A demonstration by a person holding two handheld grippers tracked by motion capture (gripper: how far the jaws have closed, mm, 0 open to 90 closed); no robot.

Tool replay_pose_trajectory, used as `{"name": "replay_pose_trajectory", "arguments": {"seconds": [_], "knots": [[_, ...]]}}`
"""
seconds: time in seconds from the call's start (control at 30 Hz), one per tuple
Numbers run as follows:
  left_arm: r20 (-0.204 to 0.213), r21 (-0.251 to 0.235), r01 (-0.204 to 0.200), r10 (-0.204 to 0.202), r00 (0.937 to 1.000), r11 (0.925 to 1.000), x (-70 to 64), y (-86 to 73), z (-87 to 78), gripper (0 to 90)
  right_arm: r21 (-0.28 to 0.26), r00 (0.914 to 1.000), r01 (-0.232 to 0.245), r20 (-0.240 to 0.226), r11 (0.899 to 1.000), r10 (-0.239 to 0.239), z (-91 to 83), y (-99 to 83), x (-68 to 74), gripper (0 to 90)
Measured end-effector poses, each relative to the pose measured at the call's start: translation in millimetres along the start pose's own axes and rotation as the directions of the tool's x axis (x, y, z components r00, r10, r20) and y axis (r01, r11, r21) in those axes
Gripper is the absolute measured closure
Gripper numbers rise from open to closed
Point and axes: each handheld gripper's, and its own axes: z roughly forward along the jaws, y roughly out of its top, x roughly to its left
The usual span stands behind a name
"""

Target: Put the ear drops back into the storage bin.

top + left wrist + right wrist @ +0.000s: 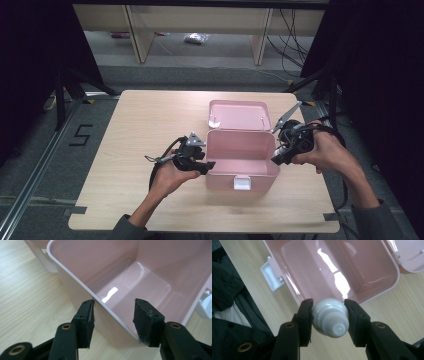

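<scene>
The white tube (pixel 331 320), seen cap end on, is pinched between the jaws of the right claw (pixel 329 315), which hovers just above the near rim of the open pink box (pixel 240 165). The box is empty, its lid (pixel 239 115) laid back flat behind it and its white latch (pixel 242 183) hanging at the front. The left claw (pixel 113 315) is spread, its jaws straddling the box's side wall without clamping it. Judging by this, the tube is picked up and brought over but not yet put in; lowering and releasing remain. The tube's body is hidden behind its cap, so any label is unreadable. All this sits on the pale wooden bench (pixel 150 120).
</scene>
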Motion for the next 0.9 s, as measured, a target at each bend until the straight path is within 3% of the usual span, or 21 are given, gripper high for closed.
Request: {"name": "replay_pose_trajectory", "arguments": {"seconds": [0.43, 0.57, 0.9], "knots": [[-0.001, -0.001, 0.005, -0.005, 1.0, 1.0, -0.8, 0.0, 0.2, 50.4, 0.029, 0.9996, 0.025, -0.009, 0.999, -0.025, 24.0, 17.3, 1.1, 60.5], [-0.001, -0.002, 0.009, -0.009, 1.0, 1.0, -1.0, -0.1, 0.3, 50.3, 0.046, 0.9999, 0.008, -0.013, 0.999, -0.007, 34.3, 20.6, 1.3, 60.6], [-0.001, -0.001, 0.008, -0.008, 1.0, 1.0, -1.0, -0.2, 0.2, 50.3, 0.082, 0.9997, 0.018, -0.015, 0.996, -0.017, 57.3, 25.3, -2.5, 60.5]]}}
